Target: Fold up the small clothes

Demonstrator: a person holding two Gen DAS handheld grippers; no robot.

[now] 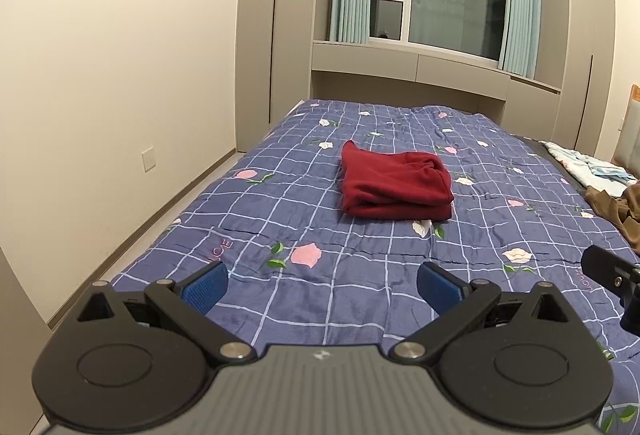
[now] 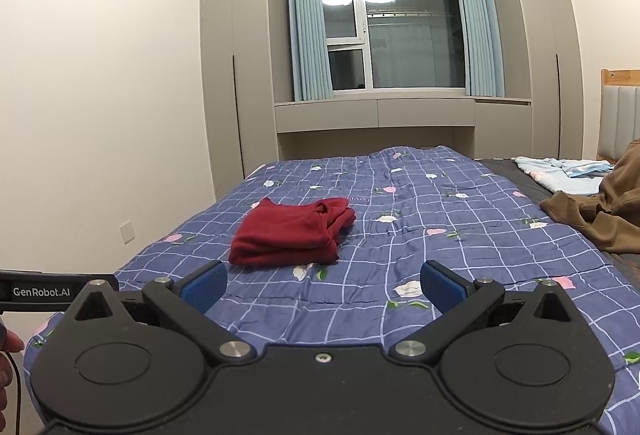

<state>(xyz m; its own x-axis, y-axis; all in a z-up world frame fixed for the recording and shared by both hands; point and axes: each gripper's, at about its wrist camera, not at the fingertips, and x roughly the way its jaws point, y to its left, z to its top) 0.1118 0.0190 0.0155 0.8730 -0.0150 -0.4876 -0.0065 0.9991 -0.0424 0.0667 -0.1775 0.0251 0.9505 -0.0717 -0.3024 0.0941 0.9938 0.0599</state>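
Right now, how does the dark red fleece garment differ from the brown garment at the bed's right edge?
The dark red fleece garment is folded into a compact stack; the brown garment lies loose and rumpled. The red one sits mid-quilt ahead of the open grippers; the brown one lies far right, partly out of frame. Both rest on the bed, ungripped.

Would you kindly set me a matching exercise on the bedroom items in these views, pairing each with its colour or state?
Things:
1. folded garment
2. quilt
3. curtains
4. left tongs

Descriptions:
A. pale blue, drawn aside
B. open, holding nothing
C. dark red, lying on the bed
D. purple-blue check with flowers

Pairs: 1-C, 2-D, 3-A, 4-B
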